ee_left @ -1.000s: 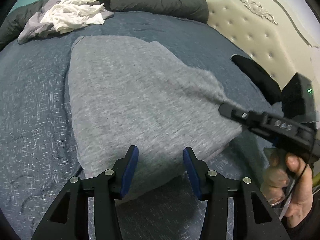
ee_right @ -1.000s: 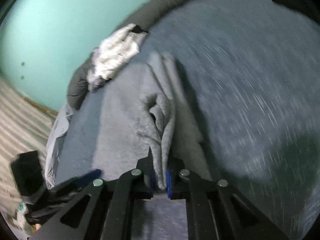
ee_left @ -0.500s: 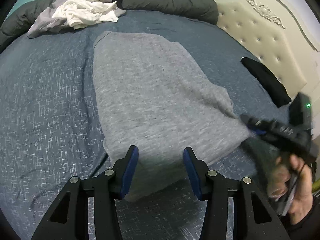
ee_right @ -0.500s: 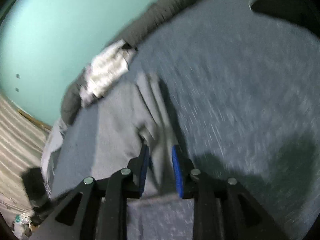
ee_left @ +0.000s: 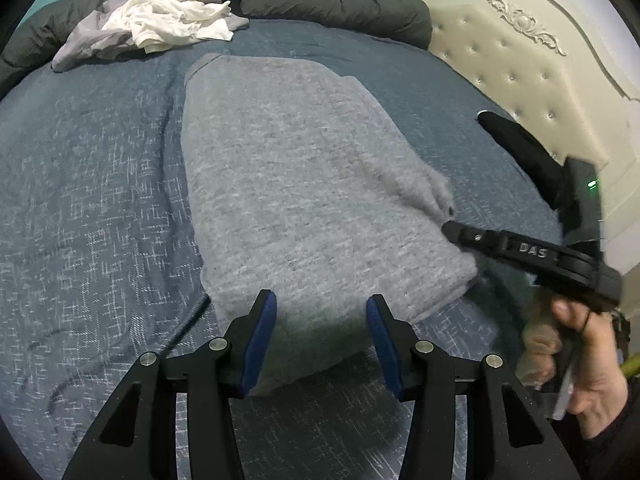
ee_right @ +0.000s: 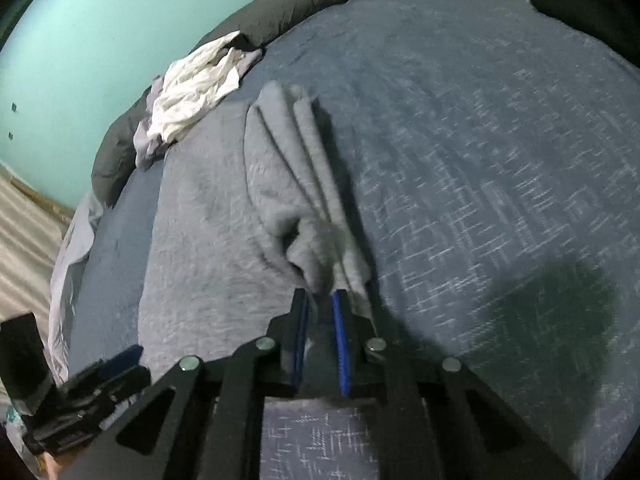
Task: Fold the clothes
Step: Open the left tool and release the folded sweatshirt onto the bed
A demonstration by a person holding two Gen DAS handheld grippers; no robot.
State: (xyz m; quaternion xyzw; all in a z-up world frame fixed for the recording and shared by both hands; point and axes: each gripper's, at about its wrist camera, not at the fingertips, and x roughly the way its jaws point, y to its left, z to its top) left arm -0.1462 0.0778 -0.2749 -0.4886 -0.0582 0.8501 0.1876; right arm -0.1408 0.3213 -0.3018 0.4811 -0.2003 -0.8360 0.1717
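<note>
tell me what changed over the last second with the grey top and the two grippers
The right gripper, shut on a bunched edge of the grey top a second ago, has opened; its pads now stand apart at that bunched edge, and the edge has dropped onto the bed. The left gripper stayed open, hovering over the top's near edge. The white clothes pile and black garment have not moved.
</note>
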